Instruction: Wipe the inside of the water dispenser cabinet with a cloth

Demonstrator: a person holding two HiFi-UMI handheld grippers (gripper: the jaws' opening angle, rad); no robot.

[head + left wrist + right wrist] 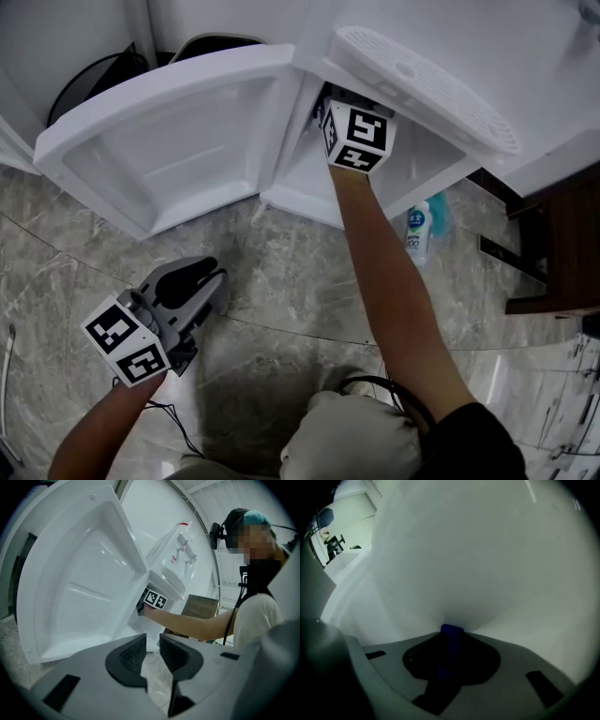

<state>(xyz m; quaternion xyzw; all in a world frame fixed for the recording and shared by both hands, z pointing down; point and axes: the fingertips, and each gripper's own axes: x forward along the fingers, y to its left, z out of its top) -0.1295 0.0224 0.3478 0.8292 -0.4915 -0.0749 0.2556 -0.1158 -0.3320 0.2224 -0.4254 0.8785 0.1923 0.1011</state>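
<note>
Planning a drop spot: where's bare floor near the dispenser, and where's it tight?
Free: marble floor between the open door and the left claw. Tight: the cabinet, taken up by the right claw with its blue cloth; a bottle sits on the floor beside it, by the wooden furniture.

Indoor room; home or office, cannot tell. Polished grey marble-look floor [281, 300]. White water dispenser [180, 555] against far white wall [154, 508], cabinet door [178, 141] swung open at left. Dark wooden furniture [562, 234] at right. Cleaning bottle [418, 231] on floor beside it.
</note>
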